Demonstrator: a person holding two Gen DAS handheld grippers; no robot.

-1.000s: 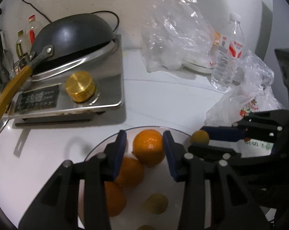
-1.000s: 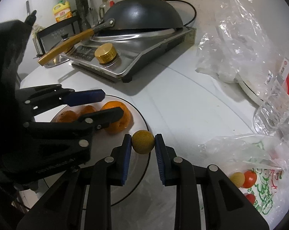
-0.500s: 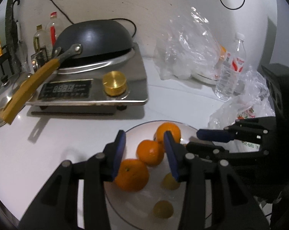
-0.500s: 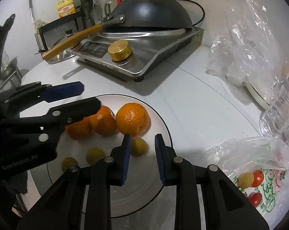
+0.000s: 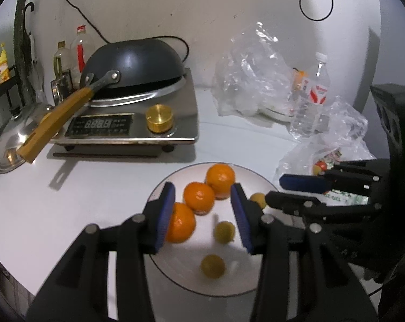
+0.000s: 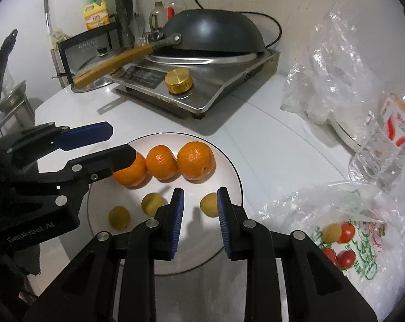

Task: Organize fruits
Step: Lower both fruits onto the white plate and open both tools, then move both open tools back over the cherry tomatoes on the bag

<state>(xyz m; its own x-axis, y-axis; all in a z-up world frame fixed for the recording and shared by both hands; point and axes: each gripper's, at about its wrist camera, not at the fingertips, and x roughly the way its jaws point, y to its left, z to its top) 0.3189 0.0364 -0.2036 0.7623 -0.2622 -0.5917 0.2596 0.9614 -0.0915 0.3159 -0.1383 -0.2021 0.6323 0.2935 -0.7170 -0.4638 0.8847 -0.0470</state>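
A small yellow-green fruit [image 6: 209, 204], gripped a second ago between the pads of the right gripper [image 6: 199, 216] at the rim of the plate [image 6: 233, 170], is now seen lying on the plate, just beside the right pad and free of both. Three such fruits are now counted on the plate, where two lay before. The left gripper [image 5: 202, 214], earlier framing the far orange [image 5: 220, 177] closely, is now drawn back and up, with all three oranges seen beyond it; its jaws have just been opening, nothing held between them. Both grippers are pulled back from the plate.
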